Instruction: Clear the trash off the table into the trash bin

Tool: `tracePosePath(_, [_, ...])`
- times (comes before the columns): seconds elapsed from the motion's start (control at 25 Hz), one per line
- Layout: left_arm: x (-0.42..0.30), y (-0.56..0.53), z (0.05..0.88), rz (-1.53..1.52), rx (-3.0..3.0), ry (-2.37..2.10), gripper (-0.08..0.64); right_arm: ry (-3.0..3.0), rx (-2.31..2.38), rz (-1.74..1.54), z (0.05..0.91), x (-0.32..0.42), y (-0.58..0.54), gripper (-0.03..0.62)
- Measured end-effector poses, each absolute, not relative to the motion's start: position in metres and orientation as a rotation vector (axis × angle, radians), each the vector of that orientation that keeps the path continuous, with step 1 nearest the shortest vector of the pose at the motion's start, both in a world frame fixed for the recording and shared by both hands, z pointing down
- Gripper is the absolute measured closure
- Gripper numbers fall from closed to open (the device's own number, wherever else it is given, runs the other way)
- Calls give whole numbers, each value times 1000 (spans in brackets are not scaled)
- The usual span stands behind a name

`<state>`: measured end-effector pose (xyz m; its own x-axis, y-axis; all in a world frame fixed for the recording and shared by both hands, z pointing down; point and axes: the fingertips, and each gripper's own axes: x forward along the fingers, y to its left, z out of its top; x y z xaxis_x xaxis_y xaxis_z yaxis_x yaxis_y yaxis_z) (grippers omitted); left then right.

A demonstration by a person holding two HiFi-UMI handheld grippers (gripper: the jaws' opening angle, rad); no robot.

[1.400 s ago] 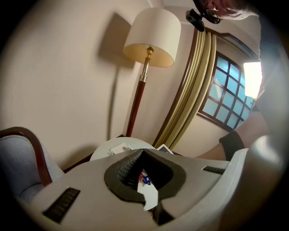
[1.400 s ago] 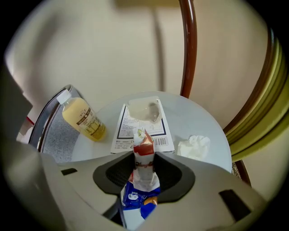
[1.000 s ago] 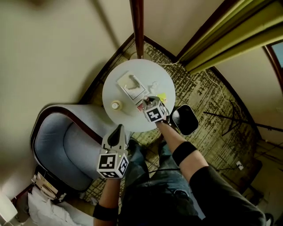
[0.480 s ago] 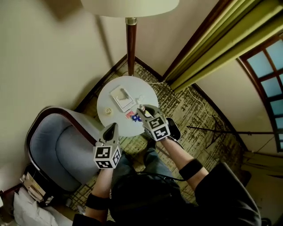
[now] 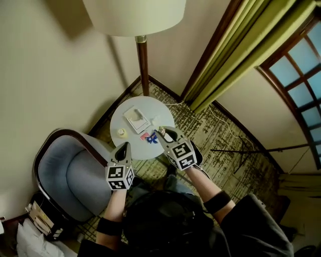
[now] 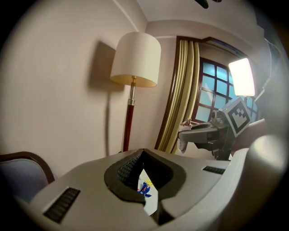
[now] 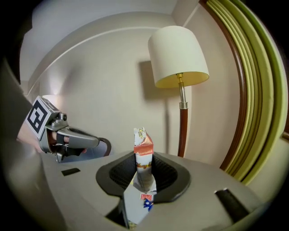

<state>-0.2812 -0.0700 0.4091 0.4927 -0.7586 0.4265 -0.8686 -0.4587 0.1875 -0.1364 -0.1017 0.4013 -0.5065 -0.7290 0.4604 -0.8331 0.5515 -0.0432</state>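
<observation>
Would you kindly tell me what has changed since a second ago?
The right gripper has risen from the round table, carrying a red and white wrapper clamped in its jaws. The left gripper, shut and empty, came up slightly. The white box, small round item and red and blue wrapper stay on the table.

The lamp shade (image 5: 134, 15) is cut by the head view's top edge, and the bits on the round table (image 5: 120, 118) — a pale round one (image 5: 121, 132), a red-and-blue scrap (image 5: 149, 137) — are too small to name. The left gripper (image 6: 142, 155) hides nearly all the table in its own view; the print on the wrapper (image 7: 143, 145) in the right gripper (image 7: 144, 163) is too blurred to read
</observation>
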Motion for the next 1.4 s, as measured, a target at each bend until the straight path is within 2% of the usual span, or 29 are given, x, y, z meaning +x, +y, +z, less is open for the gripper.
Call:
tracePosePath(0.16, [-261, -75, 399, 414, 2411, -1289, 557, -2383, 1338, 392, 402, -119, -98, 480])
tracePosePath(0.36, [-205, -84, 399, 454, 2520, -1125, 557, -2283, 1496, 456, 410, -60, -83, 480])
tracePosePath(0.88, [53, -18, 403, 567, 2813, -408, 557, -1837, 2070, 639, 435, 169, 45, 480])
tracePosePath(1.08, [110, 24, 423, 656, 2842, -229, 557, -1758, 2137, 721, 460, 198, 85, 477])
tracePosePath(1.4, [144, 48, 530, 843, 2786, -110, 557, -1692, 2106, 895, 581, 218, 97, 472])
